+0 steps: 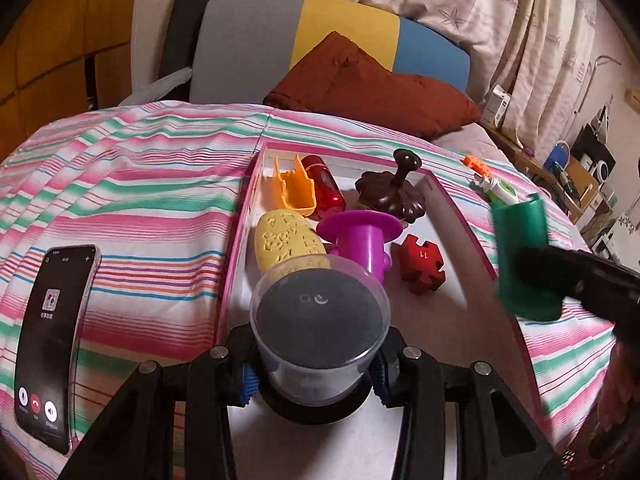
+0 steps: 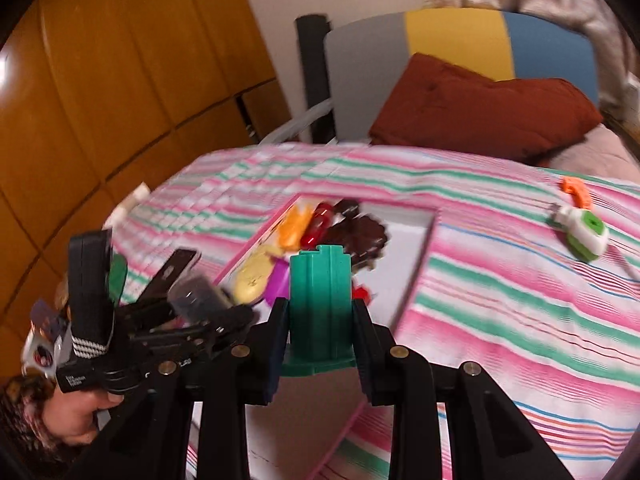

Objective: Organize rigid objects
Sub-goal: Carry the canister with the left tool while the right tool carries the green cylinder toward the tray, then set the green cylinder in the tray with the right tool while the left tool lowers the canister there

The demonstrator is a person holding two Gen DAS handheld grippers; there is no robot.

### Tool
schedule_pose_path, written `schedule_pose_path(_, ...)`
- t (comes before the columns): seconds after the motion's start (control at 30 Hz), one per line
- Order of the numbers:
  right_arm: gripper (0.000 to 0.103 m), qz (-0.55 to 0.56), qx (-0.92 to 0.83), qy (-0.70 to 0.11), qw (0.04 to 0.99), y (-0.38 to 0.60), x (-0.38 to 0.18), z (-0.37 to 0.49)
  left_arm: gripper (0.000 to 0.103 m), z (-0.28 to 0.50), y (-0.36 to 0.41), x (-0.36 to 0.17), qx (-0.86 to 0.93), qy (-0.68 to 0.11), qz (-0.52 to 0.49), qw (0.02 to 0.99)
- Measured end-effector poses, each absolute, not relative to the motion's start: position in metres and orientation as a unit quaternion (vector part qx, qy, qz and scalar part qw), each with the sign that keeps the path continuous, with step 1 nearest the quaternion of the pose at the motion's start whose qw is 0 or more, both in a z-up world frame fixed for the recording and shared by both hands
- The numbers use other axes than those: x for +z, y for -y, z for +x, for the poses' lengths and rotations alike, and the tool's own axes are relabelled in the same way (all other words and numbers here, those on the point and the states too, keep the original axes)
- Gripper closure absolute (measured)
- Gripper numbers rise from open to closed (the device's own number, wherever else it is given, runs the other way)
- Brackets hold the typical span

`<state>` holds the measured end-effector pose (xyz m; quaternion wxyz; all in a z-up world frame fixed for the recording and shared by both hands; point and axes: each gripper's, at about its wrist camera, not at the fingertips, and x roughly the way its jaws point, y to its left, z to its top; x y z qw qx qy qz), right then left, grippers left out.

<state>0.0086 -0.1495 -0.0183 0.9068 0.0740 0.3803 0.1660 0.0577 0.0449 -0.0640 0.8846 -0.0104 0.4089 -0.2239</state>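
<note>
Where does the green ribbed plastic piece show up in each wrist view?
Left wrist view: green ribbed plastic piece at right edge, clamped by the right gripper.
Right wrist view: bottom centre, between that gripper's fingers.
Shared landmark: pink-rimmed white tray.

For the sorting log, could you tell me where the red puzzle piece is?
In the left wrist view, the red puzzle piece lies inside the pink-rimmed tray, right of the purple piece.

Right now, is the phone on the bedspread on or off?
On. The phone lies face up on the striped bedspread, left of the pink tray; its screen is lit, showing round call buttons.
</note>
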Motion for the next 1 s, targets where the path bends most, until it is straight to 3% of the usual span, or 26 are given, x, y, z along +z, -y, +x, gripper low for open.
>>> schedule_pose_path(1.0,0.069,0.046,0.191,-0.453,0.869,0.117,-0.050,0.028,0.059,0.037,-0.063,-0.047,-0.232,-0.390,-0.015,0.891)
